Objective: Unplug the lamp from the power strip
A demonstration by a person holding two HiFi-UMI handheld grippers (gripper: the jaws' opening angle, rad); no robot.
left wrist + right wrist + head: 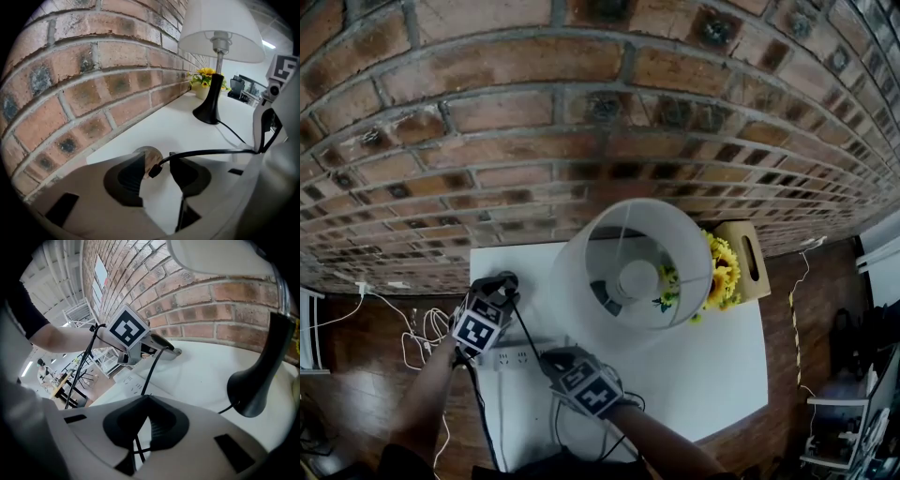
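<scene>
The lamp (637, 267) with its white shade stands mid-table; its black base (208, 112) shows in both gripper views. The black cord (211, 152) ends in a small dark plug (153, 171) in the air between the jaws of my left gripper (157, 171). Those jaws stand open and the pads do not press on the plug. This gripper (504, 283) hovers at the table's back left corner, beyond the white power strip (520, 354). My right gripper (146, 399) is by the strip's near end, its tips together, with the cord running under them.
A round brownish disc (149, 153) lies on the table just past the left jaws. Sunflowers (724, 272) and a wooden box (748, 251) stand right of the lamp. The brick wall (581, 122) runs along the table's far edge. White cables (422, 330) lie on the floor at left.
</scene>
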